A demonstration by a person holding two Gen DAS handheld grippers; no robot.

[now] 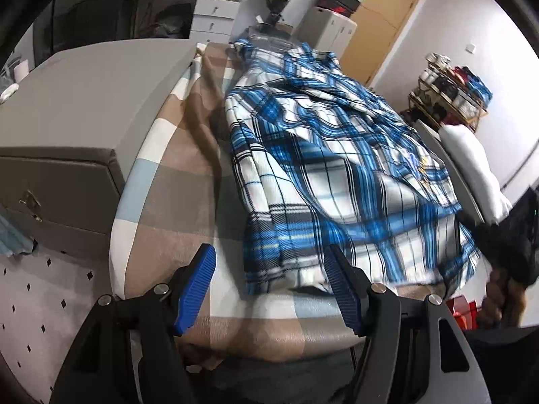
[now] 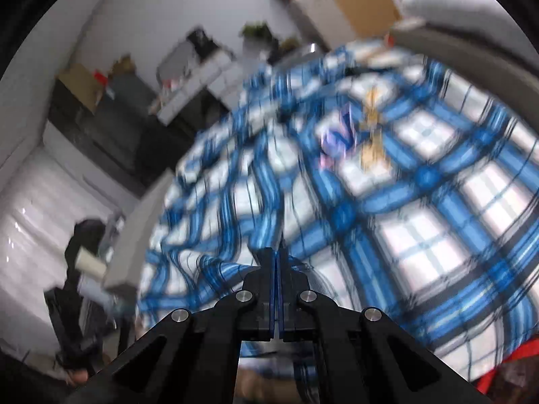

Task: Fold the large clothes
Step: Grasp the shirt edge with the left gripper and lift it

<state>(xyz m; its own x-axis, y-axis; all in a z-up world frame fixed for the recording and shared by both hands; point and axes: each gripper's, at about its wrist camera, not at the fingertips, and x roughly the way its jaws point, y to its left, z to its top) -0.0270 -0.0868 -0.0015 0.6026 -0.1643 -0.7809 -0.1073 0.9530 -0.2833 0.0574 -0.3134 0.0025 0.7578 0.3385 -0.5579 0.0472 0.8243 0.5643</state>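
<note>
Cluttered bedroom surrounds us: a bed under a beige, white and pale-blue checked blanket [image 1: 175,181] fills the left wrist view, and on it lies the blue-and-white plaid shirt [image 1: 330,155], running from 12 o'clock at the far end toward 5 o'clock. We judge the fold barely begun; the shirt looks rumpled and bunched, with no clean crease anywhere. Our left gripper [image 1: 269,279] hovers with jaws apart just short of the near hem, holding nothing. Our right gripper [image 2: 279,262] has its jaws pressed together on a pinch of the shirt's cloth, though blur hides how much. A grey padded bench [image 1: 77,107] sits at 9 o'clock beside the bed, a white pillow [image 1: 471,165] at 3 o'clock, and a wooden door [image 1: 380,17] at 1 o'clock; none blocks us.
</note>
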